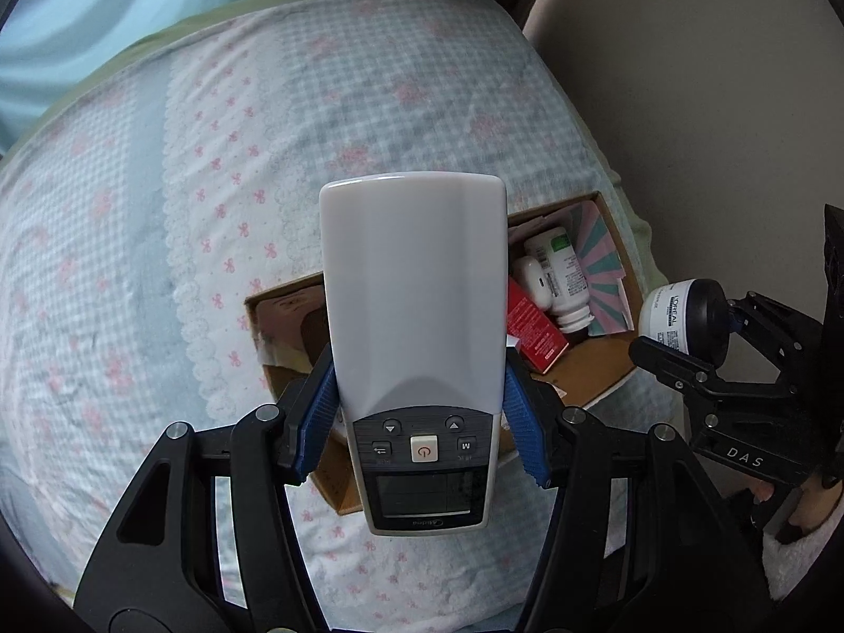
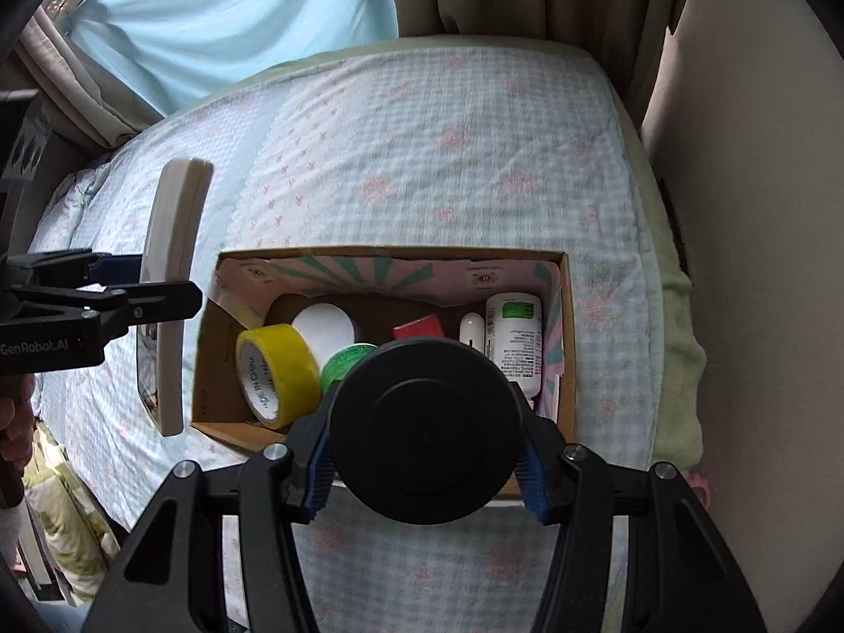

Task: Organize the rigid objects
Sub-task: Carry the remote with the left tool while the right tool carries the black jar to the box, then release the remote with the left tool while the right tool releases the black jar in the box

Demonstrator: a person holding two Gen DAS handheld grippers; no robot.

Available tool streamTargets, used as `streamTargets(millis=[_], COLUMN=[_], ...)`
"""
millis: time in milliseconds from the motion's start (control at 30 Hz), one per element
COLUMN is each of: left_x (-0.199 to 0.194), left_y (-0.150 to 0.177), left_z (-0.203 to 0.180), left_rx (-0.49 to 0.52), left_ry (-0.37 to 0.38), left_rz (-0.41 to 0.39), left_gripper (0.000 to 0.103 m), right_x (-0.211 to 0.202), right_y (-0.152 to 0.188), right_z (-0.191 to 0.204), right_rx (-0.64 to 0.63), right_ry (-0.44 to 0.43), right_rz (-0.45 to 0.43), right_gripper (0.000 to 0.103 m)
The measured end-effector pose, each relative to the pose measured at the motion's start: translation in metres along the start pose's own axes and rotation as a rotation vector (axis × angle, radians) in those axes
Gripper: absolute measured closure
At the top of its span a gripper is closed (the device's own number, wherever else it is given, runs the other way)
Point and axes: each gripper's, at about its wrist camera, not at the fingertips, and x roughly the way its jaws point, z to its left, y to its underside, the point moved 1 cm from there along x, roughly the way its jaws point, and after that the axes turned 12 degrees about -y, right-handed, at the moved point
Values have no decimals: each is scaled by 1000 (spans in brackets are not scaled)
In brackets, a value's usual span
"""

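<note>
My left gripper (image 1: 419, 416) is shut on a grey-white remote control (image 1: 414, 290) and holds it above the near left part of an open cardboard box (image 1: 606, 369) on the bed. In the right wrist view the remote (image 2: 169, 285) hangs left of the box (image 2: 567, 316). My right gripper (image 2: 424, 453) is shut on a white jar with a black lid (image 2: 424, 427), held over the box's near edge. The jar (image 1: 680, 311) also shows at the right of the left wrist view. Inside the box lie a yellow tape roll (image 2: 277, 374), a white bottle (image 2: 514, 337) and a red box (image 1: 533, 327).
The box sits on a blue checked bedspread (image 2: 422, 158) near the bed's right edge. A beige wall (image 2: 765, 264) runs along the right. Curtains (image 2: 237, 10) hang beyond the bed's far end. A green roll (image 2: 343, 361) and a white round item (image 2: 324, 327) also lie in the box.
</note>
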Motion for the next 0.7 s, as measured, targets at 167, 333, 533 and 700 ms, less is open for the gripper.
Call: streamTargets(millis=[167,333,533,700], left_x=[38,68,89,91], left_y=[-12,-20,-26,-27], left_z=[-33,-64,-86,-88], left_rx=[114,264,354,392], left_ry=[-29,-47,-68,-128], left_rz=[54,112,132,120], left_gripper=[49,49,48,0], right_x=[27,46,62,71], right_y=[4,11,19,25], right_z=[-15,-19,-14,-11], right_rx=[-48,-138,-277,-353], right_ry=[-28,-32,-27,9], right_rz=[17,21,25,9], right_gripper=[51,51,51,50])
